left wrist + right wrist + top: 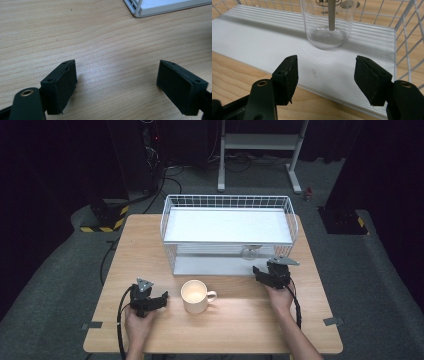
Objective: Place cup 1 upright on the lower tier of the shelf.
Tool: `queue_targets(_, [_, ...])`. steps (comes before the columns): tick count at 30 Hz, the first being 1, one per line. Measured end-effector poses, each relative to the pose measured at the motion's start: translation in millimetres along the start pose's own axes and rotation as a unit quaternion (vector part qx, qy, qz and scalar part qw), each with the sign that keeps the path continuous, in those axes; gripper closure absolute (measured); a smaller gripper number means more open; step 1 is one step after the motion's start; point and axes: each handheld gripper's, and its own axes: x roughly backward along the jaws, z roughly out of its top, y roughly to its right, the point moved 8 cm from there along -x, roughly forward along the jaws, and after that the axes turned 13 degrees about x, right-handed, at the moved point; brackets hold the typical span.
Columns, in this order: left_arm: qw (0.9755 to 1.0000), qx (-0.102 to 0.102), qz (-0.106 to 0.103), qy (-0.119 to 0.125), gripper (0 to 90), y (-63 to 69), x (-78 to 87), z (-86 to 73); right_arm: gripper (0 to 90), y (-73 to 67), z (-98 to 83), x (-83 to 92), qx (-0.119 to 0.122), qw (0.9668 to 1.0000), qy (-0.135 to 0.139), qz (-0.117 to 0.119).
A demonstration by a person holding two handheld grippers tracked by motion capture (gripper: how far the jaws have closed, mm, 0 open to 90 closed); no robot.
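Observation:
A clear glass stands upright on the white lower shelf of a wire rack; in the high view the glass is at the shelf's front right. My right gripper is open just in front of that shelf, and the glass stands beyond its fingertips, untouched. From above, the right gripper sits at the rack's front right corner. A cream mug stands on the table, handle to the right. My left gripper rests left of the mug, open over bare wood.
The wooden table holds the two-tier white rack at the back. Wire side walls close in the shelf to the right of the glass. A rack corner lies ahead of the left gripper. Dark floor, cables and a stand lie beyond.

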Motion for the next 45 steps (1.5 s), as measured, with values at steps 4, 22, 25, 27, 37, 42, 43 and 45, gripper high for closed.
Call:
queue_targets(4, [1.0000, 0.000, 0.000, 0.000, 16.8, 0.0, 0.0, 0.0, 35.8, 1.4, -1.4, 3.1, -0.006, 1.0000, 0.002, -0.001])
queue_targets(22, [1.0000, 0.000, 0.000, 0.000, 16.8, 0.0, 0.0, 0.0, 35.5, 3.0, -6.6, 20.2, -0.007, 0.9999, 0.014, 0.002])
queue_targets(25, [1.0000, 0.000, 0.000, 0.000, 16.8, 0.0, 0.0, 0.0, 35.5, 2.4, -7.8, 22.7, -0.006, 0.9999, 0.013, 0.004])
queue_targets(27, [1.0000, 0.000, 0.000, 0.000, 16.8, 0.0, 0.0, 0.0, 35.5, 2.0, -8.7, 25.0, -0.008, 0.9999, 0.014, 0.004])
queue_targets(37, [1.0000, 0.000, 0.000, 0.000, 16.8, 0.0, 0.0, 0.0, 35.5, 6.4, -14.1, 35.3, -0.011, 0.9997, 0.023, 0.003])
queue_targets(42, [1.0000, 0.000, 0.000, 0.000, 16.8, 0.0, 0.0, 0.0, 35.5, 6.2, -14.9, 38.0, -0.012, 0.9996, 0.026, 0.003])
queue_targets(43, [1.0000, 0.000, 0.000, 0.000, 16.8, 0.0, 0.0, 0.0, 35.5, 5.9, -15.4, 38.6, -0.013, 0.9996, 0.026, 0.003])
queue_targets(45, [1.0000, 0.000, 0.000, 0.000, 16.8, 0.0, 0.0, 0.0, 35.5, 5.3, -16.1, 39.7, -0.016, 0.9995, 0.026, 0.005])
